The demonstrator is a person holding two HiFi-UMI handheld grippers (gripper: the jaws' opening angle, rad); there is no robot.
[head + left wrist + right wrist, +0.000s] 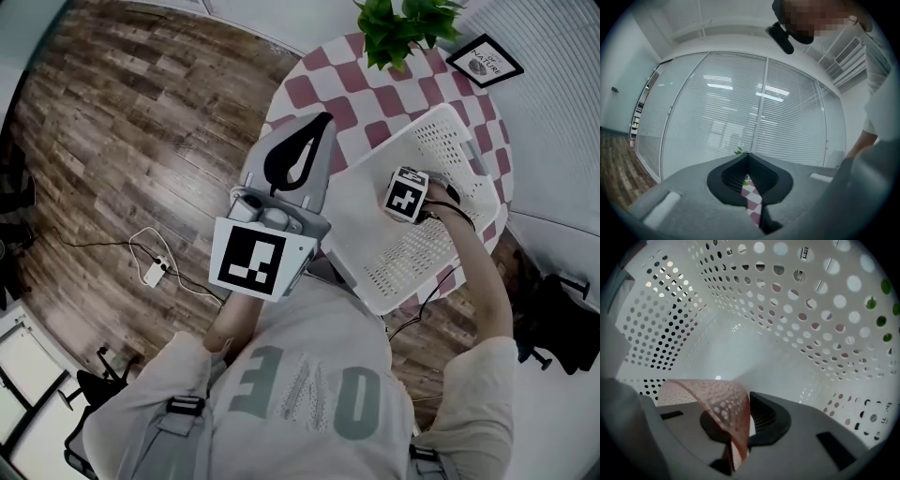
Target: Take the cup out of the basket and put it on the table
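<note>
A white perforated basket (pixel 448 131) lies on the red-and-white checkered table (pixel 317 82). My right gripper (pixel 740 430) reaches down inside the basket (pixel 754 348). It is shut on the thin wall of a translucent pink cup (pixel 715 397), which curves over the left jaw. In the head view the right gripper's marker cube (pixel 408 194) hides the cup. My left gripper (pixel 324 118) hovers over the table's left edge beside the basket. Its jaws are shut tip to tip with nothing between them.
A green potted plant (pixel 403 28) and a framed picture (pixel 485 59) stand at the table's far side. A white cable and power strip (pixel 155 272) lie on the wooden floor at the left. Glass walls with blinds (pixel 740 117) fill the left gripper view.
</note>
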